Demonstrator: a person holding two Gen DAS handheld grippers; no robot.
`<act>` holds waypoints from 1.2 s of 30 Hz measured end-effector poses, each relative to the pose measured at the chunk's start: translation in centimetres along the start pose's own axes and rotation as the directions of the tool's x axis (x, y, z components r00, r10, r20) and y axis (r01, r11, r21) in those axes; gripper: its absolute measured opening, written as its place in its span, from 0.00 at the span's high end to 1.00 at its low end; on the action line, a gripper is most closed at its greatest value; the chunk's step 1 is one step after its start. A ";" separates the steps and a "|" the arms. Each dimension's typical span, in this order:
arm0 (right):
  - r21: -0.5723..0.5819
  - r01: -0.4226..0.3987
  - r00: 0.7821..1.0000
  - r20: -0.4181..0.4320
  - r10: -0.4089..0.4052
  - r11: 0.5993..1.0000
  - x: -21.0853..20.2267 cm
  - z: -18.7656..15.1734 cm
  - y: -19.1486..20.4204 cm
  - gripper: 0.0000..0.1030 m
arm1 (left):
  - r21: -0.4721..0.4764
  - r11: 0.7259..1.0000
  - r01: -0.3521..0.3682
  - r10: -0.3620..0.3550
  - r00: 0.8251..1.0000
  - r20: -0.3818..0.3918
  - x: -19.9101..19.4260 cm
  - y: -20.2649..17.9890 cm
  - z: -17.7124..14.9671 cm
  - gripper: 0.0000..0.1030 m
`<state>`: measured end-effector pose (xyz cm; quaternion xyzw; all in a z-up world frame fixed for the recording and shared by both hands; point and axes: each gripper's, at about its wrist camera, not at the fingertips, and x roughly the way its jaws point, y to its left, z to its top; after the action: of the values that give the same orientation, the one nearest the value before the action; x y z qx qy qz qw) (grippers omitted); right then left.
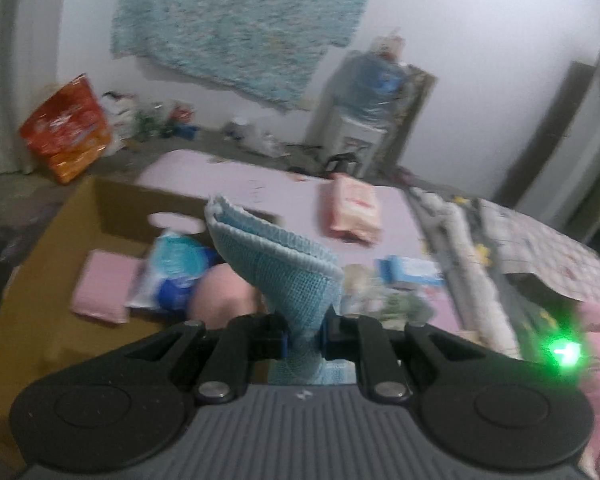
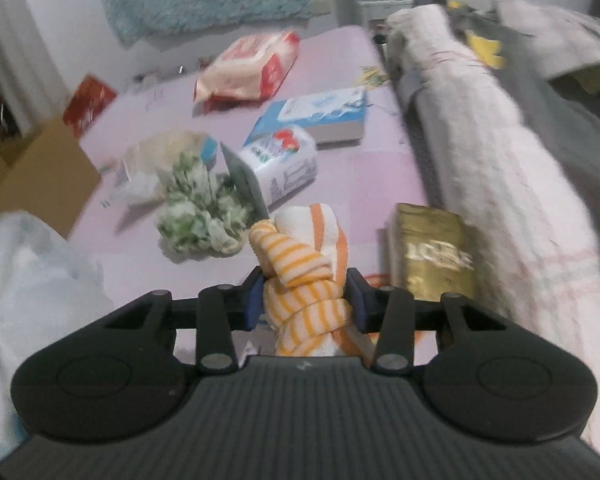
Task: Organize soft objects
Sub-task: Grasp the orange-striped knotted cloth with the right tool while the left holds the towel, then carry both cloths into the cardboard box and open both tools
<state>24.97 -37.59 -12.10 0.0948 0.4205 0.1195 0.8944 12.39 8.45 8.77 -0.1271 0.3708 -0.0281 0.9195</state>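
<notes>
The left gripper point(image 1: 304, 340) has its two fingers squeezed tight on a folded blue cloth point(image 1: 268, 256). The cloth sticks up from between the fingers and leans to their left, well above the things under it. Below and left of the fingers is an open cardboard box point(image 1: 40, 280). Inside it lie a flat pink pad point(image 1: 102, 286), a blue and white pack point(image 1: 172, 276) and a round pink soft thing point(image 1: 226, 292) — that one is right beside the left finger. Past the fingers is a pale pink mat point(image 1: 284, 200), and a pink and white bag point(image 1: 354, 208) lies on it, a bit to the right.

The right gripper point(image 2: 306, 294) has its fingers pressed on both sides of a rolled-up orange and white striped cloth point(image 2: 300, 264). The roll pokes out ahead of the fingers and looks like it sits on the pink mat point(image 2: 360, 184). Just ahead and to the left is a green and white fluffy thing point(image 2: 198, 208). Right behind the roll is a white pack with a strawberry picture point(image 2: 280, 164), and farther on a blue and white tissue pack point(image 2: 316, 116) and a red and white bag point(image 2: 248, 66). Close to the right finger is a gold pack point(image 2: 432, 252). Beside that — a long rolled white towel point(image 2: 476, 128) along the right side.
</notes>
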 end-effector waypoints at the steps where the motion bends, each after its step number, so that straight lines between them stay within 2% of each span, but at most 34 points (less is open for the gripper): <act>1: 0.028 -0.015 1.000 0.013 0.015 1.000 -1.2 0.0 -0.2 0.61 | -0.001 1.000 -0.012 0.012 1.000 -0.005 0.1 1.0 0.1 0.86; 5: 0.075 -0.074 0.993 0.094 0.067 0.994 -6.7 0.3 0.5 0.61 | -0.041 0.997 -0.072 0.071 0.997 -0.032 1.1 5.6 -0.4 0.86; 7: 0.086 -0.150 0.983 0.125 0.138 0.985 -9.0 0.9 1.8 0.61 | -0.053 0.994 -0.096 0.093 0.994 -0.054 1.6 7.5 -0.7 0.86; 9: 0.087 -0.257 0.960 0.136 0.244 0.963 -10.6 1.6 3.9 0.61 | -0.045 0.990 -0.133 0.130 0.989 -0.074 2.4 9.2 -0.9 0.86; 11: 0.073 -0.355 0.930 0.124 0.345 0.932 -11.2 2.2 6.9 0.60 | -0.020 0.984 -0.180 0.177 0.980 -0.089 2.9 10.3 -1.0 0.86; 13: 0.064 -0.455 0.889 0.094 0.449 0.888 -10.8 2.8 10.4 0.60 | 0.020 0.975 -0.221 0.222 0.969 -0.105 3.4 11.5 -1.2 0.86; 15: 0.078 -0.551 0.834 0.040 0.550 0.831 -9.4 3.2 14.5 0.60 | 0.064 0.961 -0.268 0.274 0.954 -0.124 4.0 12.2 -1.5 0.86; 16: 0.092 -0.587 0.808 0.008 0.589 0.804 -8.4 3.4 16.6 0.60 | 0.093 0.953 -0.290 0.300 0.945 -0.133 4.6 12.4 -1.6 0.86; 19: 0.132 -0.644 0.750 -0.091 0.656 0.754 -5.0 3.9 22.9 0.60 | 0.184 0.915 -0.359 0.387 0.910 -0.150 6.1 13.0 -2.2 0.86; 20: 0.133 -0.650 0.740 -0.113 0.663 0.748 -4.2 4.0 24.9 0.60 | 0.201 0.906 -0.372 0.405 0.901 -0.157 6.4 13.3 -2.4 0.85; 23: 0.147 -0.651 0.724 -0.177 0.667 0.745 -1.4 4.2 30.4 0.60 | 0.243 0.887 -0.392 0.437 0.882 -0.175 7.1 13.9 -2.7 0.85; 28: 0.205 -0.594 0.727 -0.278 0.628 0.778 3.7 4.1 36.7 0.60 | 0.270 0.862 -0.429 0.484 0.854 -0.189 7.6 15.2 -3.1 0.84; 31: 0.227 -0.545 0.741 -0.319 0.590 0.807 6.2 3.3 38.9 0.59 | 0.263 0.863 -0.431 0.485 0.854 -0.190 7.9 15.6 -2.9 0.84; 36: 0.284 -0.468 0.751 -0.371 0.546 0.837 10.4 1.5 40.3 0.58 | 0.246 0.864 -0.440 0.488 0.852 -0.190 8.4 16.3 -2.8 0.83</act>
<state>27.13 3.78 -7.82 0.2535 0.5771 0.3396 0.6981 15.86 22.37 -2.94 0.0607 0.4971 0.1440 0.8535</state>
